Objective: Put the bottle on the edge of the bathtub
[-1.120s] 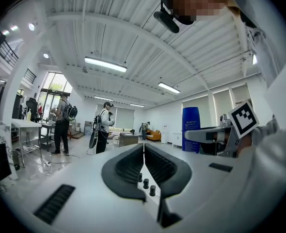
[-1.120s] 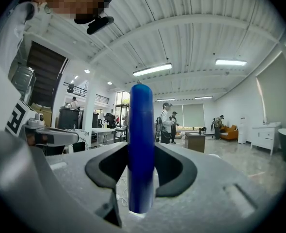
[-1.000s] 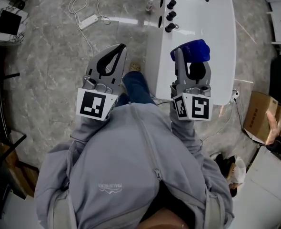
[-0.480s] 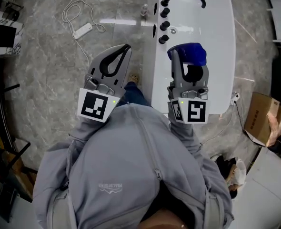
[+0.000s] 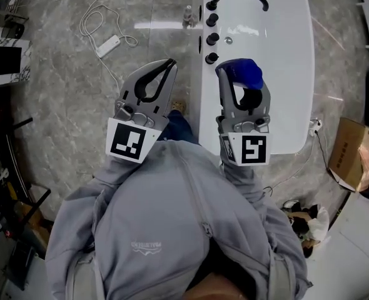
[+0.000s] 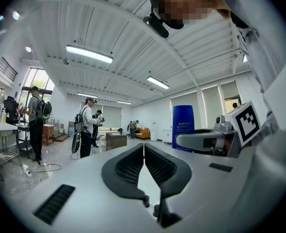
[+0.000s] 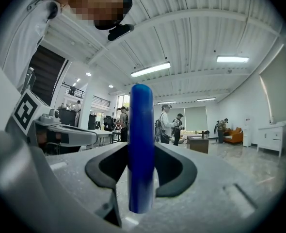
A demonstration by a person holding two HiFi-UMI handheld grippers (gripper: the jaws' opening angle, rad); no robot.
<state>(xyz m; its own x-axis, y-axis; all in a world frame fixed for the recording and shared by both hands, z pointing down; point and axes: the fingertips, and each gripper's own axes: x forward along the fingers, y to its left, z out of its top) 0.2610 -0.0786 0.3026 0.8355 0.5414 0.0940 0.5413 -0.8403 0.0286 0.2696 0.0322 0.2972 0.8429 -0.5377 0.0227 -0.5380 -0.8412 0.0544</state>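
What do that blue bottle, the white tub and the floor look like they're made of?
Bottle: probably plastic; smooth, even deep blue with a soft sheen.
Tub: glossy white, perhaps acrylic or enamel; bright highlights show on its surface.
Floor: polished grey stone or stone-look tile; it is veined and reflects a strip of light.

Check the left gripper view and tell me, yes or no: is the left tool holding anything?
No. The left tool has its jaws closed tip to tip, with nothing between them.
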